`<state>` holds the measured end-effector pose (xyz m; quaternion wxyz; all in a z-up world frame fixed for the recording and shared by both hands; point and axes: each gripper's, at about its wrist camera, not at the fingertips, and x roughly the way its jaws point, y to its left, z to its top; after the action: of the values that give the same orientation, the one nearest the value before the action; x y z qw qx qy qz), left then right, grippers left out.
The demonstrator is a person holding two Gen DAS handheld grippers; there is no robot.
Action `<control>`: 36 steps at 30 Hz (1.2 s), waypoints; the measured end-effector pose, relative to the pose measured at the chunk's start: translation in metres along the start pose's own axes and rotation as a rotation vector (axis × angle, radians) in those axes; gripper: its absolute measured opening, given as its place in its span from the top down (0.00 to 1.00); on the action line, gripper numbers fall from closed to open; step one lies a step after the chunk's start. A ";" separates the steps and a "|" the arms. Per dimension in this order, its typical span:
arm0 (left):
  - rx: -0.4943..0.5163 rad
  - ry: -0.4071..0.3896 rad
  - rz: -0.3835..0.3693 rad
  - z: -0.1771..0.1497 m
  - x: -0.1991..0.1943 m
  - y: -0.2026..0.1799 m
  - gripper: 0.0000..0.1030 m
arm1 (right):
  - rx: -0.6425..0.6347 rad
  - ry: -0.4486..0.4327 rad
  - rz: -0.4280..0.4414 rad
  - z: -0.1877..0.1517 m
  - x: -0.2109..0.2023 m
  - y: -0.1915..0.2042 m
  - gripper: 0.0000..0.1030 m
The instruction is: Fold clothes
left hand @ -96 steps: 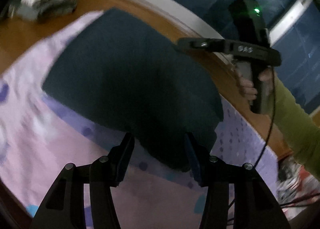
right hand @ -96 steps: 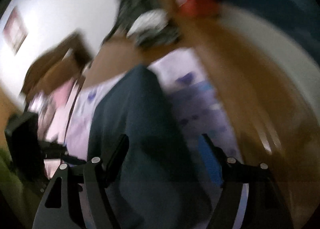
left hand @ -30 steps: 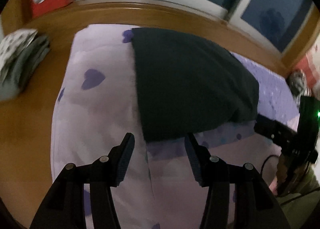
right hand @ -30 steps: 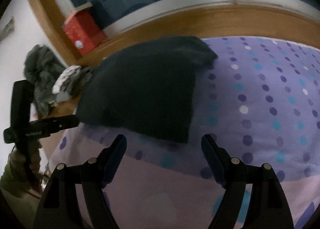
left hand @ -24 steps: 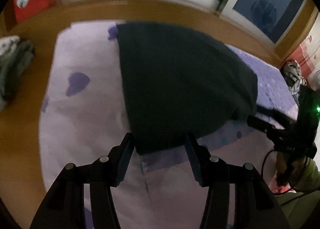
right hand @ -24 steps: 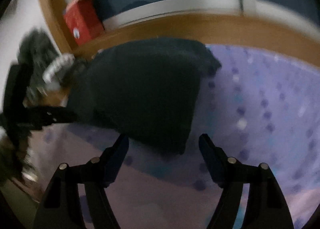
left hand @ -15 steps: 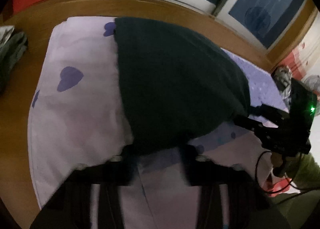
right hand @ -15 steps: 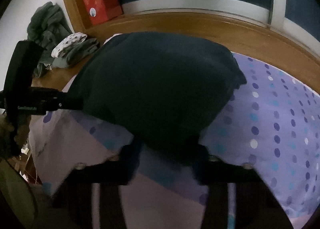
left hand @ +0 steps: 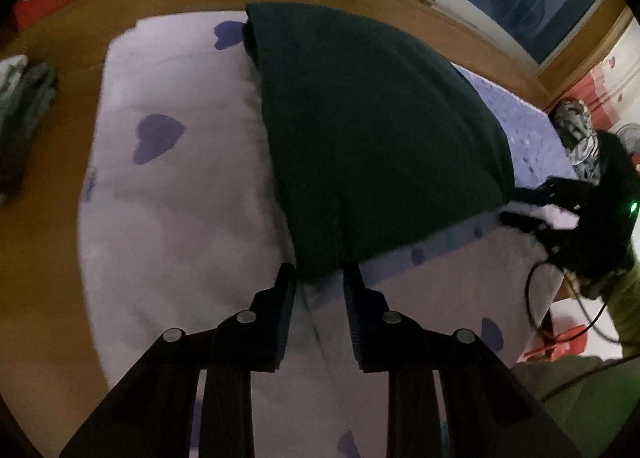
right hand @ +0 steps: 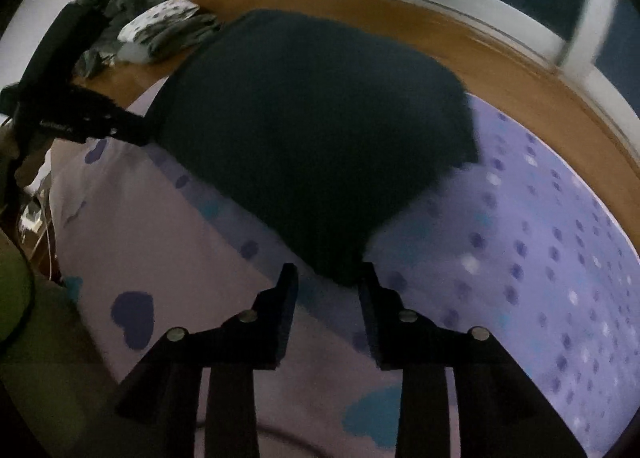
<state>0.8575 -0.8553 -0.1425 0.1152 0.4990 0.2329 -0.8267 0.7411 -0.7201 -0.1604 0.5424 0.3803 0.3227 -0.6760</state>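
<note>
Lying on the bed [left hand: 168, 218], the dark garment [left hand: 360, 146] is already a compact folded slab, near edge facing both tools. Left tool [left hand: 320, 278]: fingers apart, straddling the near-left corner, not pinched as far as visible. Right tool [right hand: 328, 278]: fingers apart around the near-right corner, same state. Cloth looks dark teal-black, matte, thick, several layers stacked, no print. Judged soft, light, limp and unlikely to slip; it will sag if lifted by one point. Best hold: both near corners, pinching all layers together. Scene fits a mid-fold or a finished fold.
</note>
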 end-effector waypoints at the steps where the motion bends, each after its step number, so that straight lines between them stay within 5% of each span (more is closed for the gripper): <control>1: 0.007 -0.009 0.003 0.001 -0.006 -0.002 0.76 | 0.013 -0.018 -0.013 -0.001 -0.010 -0.003 0.70; 6: 0.042 -0.135 -0.056 0.029 -0.025 -0.018 0.75 | 0.114 -0.207 -0.021 0.020 -0.053 -0.015 0.63; 9: 0.040 -0.158 -0.102 0.051 -0.004 -0.031 0.74 | 0.159 -0.258 0.022 0.037 -0.037 -0.011 0.63; 15: -0.045 -0.075 -0.131 0.016 0.034 -0.016 0.75 | 0.151 -0.137 0.091 0.030 0.030 -0.008 0.65; 17: -0.125 -0.081 -0.191 0.012 0.027 -0.002 0.75 | 0.194 -0.136 0.136 0.022 0.029 -0.020 0.65; 20: -0.142 -0.111 -0.165 0.013 0.006 0.001 0.74 | 0.247 -0.136 0.161 0.019 0.010 -0.035 0.65; 25: -0.060 -0.196 -0.119 0.046 -0.016 -0.014 0.70 | 0.242 -0.248 0.148 0.041 -0.030 -0.047 0.63; 33: -0.061 -0.185 -0.030 0.083 0.025 -0.019 0.69 | 0.307 -0.199 0.131 0.084 0.024 -0.061 0.62; 36: -0.117 -0.179 -0.075 0.082 0.032 -0.008 0.69 | 0.305 -0.200 0.118 0.080 0.032 -0.063 0.60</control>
<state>0.7761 -0.8880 -0.1360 0.1336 0.4067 0.2881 -0.8566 0.6625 -0.7913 -0.1462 0.5465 0.4074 0.1380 -0.7185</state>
